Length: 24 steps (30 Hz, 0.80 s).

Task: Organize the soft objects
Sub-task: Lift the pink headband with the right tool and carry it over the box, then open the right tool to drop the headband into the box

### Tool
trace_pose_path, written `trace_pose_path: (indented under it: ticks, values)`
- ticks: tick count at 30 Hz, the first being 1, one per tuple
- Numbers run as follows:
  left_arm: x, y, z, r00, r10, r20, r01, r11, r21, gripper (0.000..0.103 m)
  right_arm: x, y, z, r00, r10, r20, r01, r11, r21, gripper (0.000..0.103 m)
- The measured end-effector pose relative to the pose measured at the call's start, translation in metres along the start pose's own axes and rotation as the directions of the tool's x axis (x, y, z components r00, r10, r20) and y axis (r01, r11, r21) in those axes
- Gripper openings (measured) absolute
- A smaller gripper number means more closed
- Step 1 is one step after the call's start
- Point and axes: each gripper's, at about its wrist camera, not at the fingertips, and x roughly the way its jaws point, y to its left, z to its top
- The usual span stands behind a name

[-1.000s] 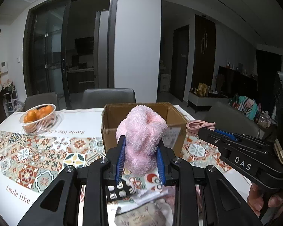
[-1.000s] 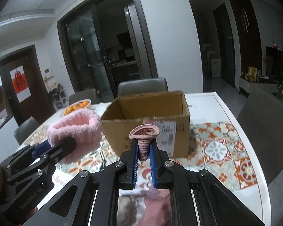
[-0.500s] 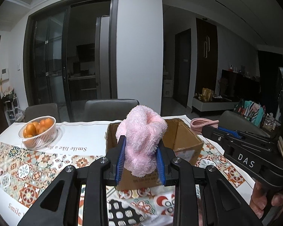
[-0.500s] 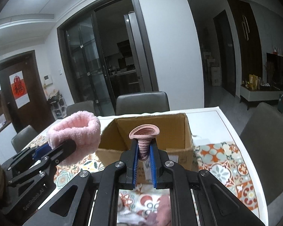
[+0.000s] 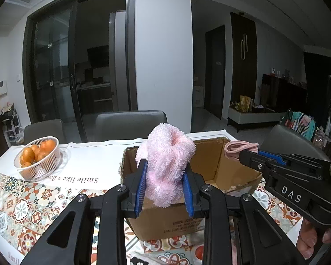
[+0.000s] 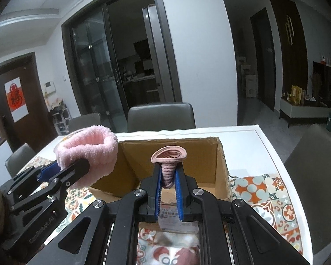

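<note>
My left gripper (image 5: 164, 184) clamps a fluffy pink terry band (image 5: 165, 163); right gripper (image 6: 168, 190) pinches coiled pink hair ties (image 6: 168, 161) above the corrugated cardboard box (image 6: 220, 167).

Your left gripper (image 5: 164, 187) points forward and level, its 2 blue-padded fingers (image 5: 141, 185) pressed in from either side on a fluffy pink wristband (image 5: 165, 161) — the jaws stand fairly wide apart, filled by the bunched fabric. Seen from your right wrist, that gripper reaches in from the lower left, tilted slightly upward.

Your right gripper (image 6: 168, 187) also points forward, its 2 fingers (image 6: 157, 190) drawn nearly together, pinching a pink coiled hair tie (image 6: 168, 163) that flares out above the tips. From your left wrist it enters from the right side, angled inward, with your right hand (image 5: 313, 240) wrapped around the handle — only a few fingertips show at the lower edge.
</note>
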Motion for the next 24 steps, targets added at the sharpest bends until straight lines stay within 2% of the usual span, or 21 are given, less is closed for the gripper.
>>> trace_pose_path:
  ticks: [7, 12, 15, 16, 17, 18, 21, 24]
  values:
    - [0.031, -0.003, -0.003, 0.998, -0.005, -0.059, 0.005, 1.0, 0.008, 0.03, 0.028, -0.012, -0.002, 0.998, -0.018, -0.063, 0.019, 1.0, 0.017, 0.013]
    - [0.048, -0.003, -0.006, 0.994, -0.006, -0.107, 0.008, 1.0, 0.016, 0.034, 0.041, -0.017, -0.001, 0.995, -0.029, -0.09, 0.031, 0.999, 0.02, 0.013]
    - [0.051, -0.004, -0.008, 0.993, -0.006, -0.12, 0.009, 1.0, 0.021, 0.046, 0.046, -0.018, -0.001, 0.994, -0.03, -0.11, 0.032, 0.999, 0.021, 0.015]
    - [0.051, -0.005, -0.007, 0.993, -0.008, -0.12, 0.01, 1.0, 0.022, 0.049, 0.047, -0.018, -0.001, 0.993, -0.03, -0.113, 0.032, 0.999, 0.022, 0.019]
    - [0.049, -0.005, -0.008, 0.993, -0.002, -0.114, 0.005, 1.0, 0.025, 0.049, 0.047, -0.017, -0.002, 0.993, -0.029, -0.116, 0.032, 0.999, 0.022, 0.028]
    - [0.047, -0.006, -0.008, 0.994, 0.002, -0.108, 0.001, 1.0, 0.029, 0.05, 0.047, -0.017, -0.002, 0.993, -0.031, -0.114, 0.034, 0.999, 0.023, 0.031]
    - [0.042, -0.006, -0.005, 0.996, 0.014, -0.094, -0.011, 0.999, 0.035, 0.059, 0.044, -0.017, -0.002, 0.993, -0.046, -0.107, 0.049, 0.999, 0.018, 0.032]
    - [0.033, -0.006, -0.004, 0.996, 0.032, -0.08, -0.028, 0.999, 0.042, 0.063, 0.039, -0.018, -0.003, 0.994, -0.048, -0.103, 0.051, 0.998, 0.028, 0.035]
